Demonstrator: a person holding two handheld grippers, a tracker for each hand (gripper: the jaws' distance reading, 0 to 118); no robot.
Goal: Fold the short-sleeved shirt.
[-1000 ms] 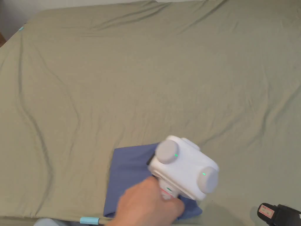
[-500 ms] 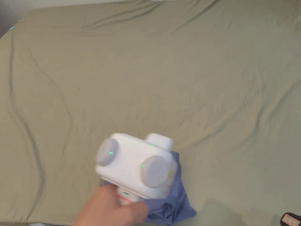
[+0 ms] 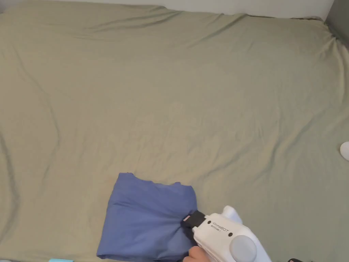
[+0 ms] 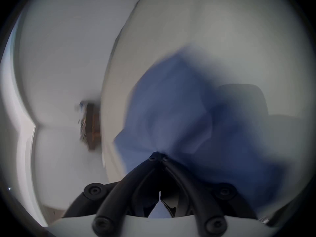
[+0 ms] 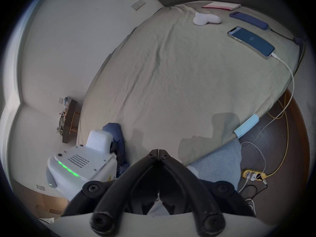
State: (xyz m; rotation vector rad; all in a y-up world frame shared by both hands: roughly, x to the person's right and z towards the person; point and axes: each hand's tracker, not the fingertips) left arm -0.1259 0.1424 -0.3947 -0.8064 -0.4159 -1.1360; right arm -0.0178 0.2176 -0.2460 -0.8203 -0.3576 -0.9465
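Note:
A blue short-sleeved shirt (image 3: 146,218) lies folded into a rough rectangle near the front edge of the olive-green bed (image 3: 177,102). My left gripper (image 3: 188,220) is at the shirt's right edge, shut on a bunch of the cloth, and folds radiate from the pinch. In the left gripper view the jaws meet at the tip (image 4: 159,154) with the blurred blue shirt (image 4: 162,104) caught there. My right gripper (image 5: 158,152) is shut with nothing between its jaws, held over the bed's near edge to the right of the shirt (image 5: 118,134).
At the bed's far right lie a phone on a cable (image 5: 251,41), a dark blue case (image 5: 248,20), a white object (image 5: 206,18) and a pink booklet (image 5: 221,6). Cables and a power strip (image 5: 253,174) lie on the floor. A small wooden table (image 5: 70,119) stands by the wall.
The left gripper has gone from above the shirt's middle down to its right edge. The shirt was bunched under it half a second ago and now lies spread flatter. The head camera shifted too.

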